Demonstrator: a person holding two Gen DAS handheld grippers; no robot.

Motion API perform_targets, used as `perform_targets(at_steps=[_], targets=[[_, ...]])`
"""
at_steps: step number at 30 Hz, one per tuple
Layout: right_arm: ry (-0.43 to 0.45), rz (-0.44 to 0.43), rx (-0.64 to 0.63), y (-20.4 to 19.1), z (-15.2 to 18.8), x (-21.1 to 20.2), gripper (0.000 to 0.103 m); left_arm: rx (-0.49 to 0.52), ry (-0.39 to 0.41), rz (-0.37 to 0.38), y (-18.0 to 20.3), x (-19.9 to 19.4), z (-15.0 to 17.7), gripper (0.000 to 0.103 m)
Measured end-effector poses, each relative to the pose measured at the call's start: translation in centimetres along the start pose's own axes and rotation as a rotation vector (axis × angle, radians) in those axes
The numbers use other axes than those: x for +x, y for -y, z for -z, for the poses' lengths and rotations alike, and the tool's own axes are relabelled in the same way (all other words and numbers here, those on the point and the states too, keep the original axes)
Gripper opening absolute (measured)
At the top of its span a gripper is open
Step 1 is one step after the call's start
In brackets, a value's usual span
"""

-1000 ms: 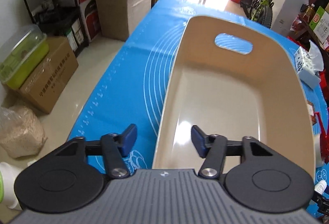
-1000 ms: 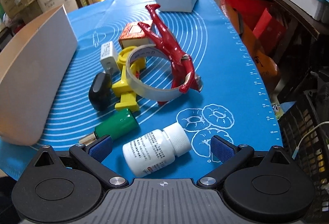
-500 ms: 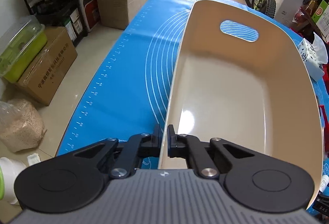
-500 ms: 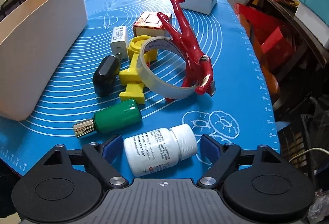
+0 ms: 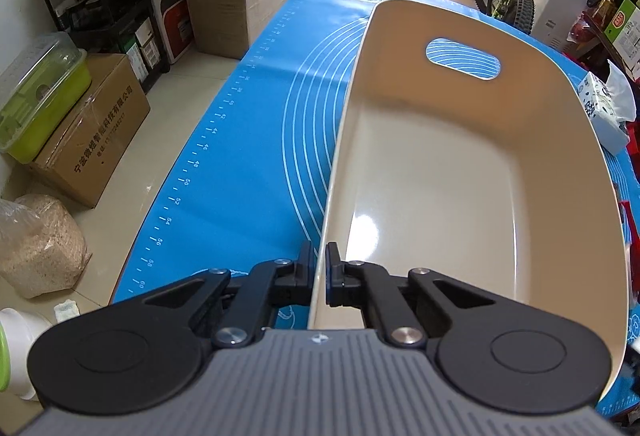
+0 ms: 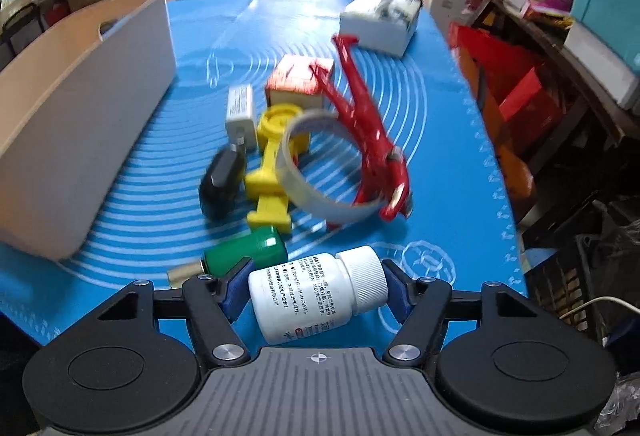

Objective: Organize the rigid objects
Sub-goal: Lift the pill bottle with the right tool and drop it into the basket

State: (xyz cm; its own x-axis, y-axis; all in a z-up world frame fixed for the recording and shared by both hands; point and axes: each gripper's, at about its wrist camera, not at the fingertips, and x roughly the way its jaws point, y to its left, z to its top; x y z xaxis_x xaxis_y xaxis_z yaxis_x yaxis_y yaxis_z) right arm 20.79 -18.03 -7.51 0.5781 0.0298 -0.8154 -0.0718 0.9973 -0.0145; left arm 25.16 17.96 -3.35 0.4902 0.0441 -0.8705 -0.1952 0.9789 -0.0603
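My left gripper [image 5: 319,268] is shut on the near rim of a beige bin [image 5: 440,172], which is empty and has a handle slot in its far wall. My right gripper [image 6: 316,286] is shut on a white pill bottle [image 6: 316,292] lying sideways between the blue pads. Beyond it on the blue mat lie a green bottle [image 6: 244,254], a yellow tool [image 6: 272,172], a black object [image 6: 222,184], a tape roll [image 6: 320,172], a red tool [image 6: 368,124], a white charger [image 6: 241,114] and a small red box [image 6: 300,82]. The bin also shows in the right wrist view [image 6: 80,140] at left.
A tissue box [image 6: 380,22] stands at the far end of the mat. Cardboard boxes [image 5: 92,124], a shelf and a sack stand on the floor left of the table. Red boxes and a black crate [image 6: 572,276] stand to the right of the table.
The left gripper closed on the bin's near rim. The right gripper moved forward and closed on the white pill bottle.
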Motion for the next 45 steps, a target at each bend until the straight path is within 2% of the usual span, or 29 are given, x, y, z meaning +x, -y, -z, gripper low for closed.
perform_targets(at_steps=[5,10,17,24,28,31,38,45], targets=[[0.098,0.025,0.013,-0.6,-1.7,-2.7,0.069,0.000,0.001,0.000,0.0,0.0,0.0,0.007],[0.245,0.001,0.038,-2.0,-4.9,-5.2,0.069,0.005,0.003,-0.001,0.0,0.0,0.1,0.007],[0.403,-0.108,0.031,-6.6,-10.3,-6.4,0.069,0.012,0.004,-0.002,0.2,-0.1,0.2,0.006],[0.456,-0.215,-0.033,-12.4,-13.4,-5.8,0.069,0.020,0.006,-0.004,0.2,-0.2,0.2,0.006],[0.447,-0.249,-0.064,-14.8,-14.2,-5.0,0.069,0.021,0.008,-0.006,0.2,-0.2,0.3,0.007],[0.407,-0.262,-0.092,-16.5,-14.4,-3.7,0.069,0.023,0.010,-0.009,0.3,-0.2,0.3,0.007],[0.263,-0.248,-0.166,-19.4,-12.9,-0.2,0.069,0.033,0.014,-0.021,0.4,-0.2,0.4,0.007],[0.135,-0.244,-0.201,-20.2,-12.1,2.0,0.069,0.034,0.015,-0.024,0.4,-0.2,0.4,0.008]])
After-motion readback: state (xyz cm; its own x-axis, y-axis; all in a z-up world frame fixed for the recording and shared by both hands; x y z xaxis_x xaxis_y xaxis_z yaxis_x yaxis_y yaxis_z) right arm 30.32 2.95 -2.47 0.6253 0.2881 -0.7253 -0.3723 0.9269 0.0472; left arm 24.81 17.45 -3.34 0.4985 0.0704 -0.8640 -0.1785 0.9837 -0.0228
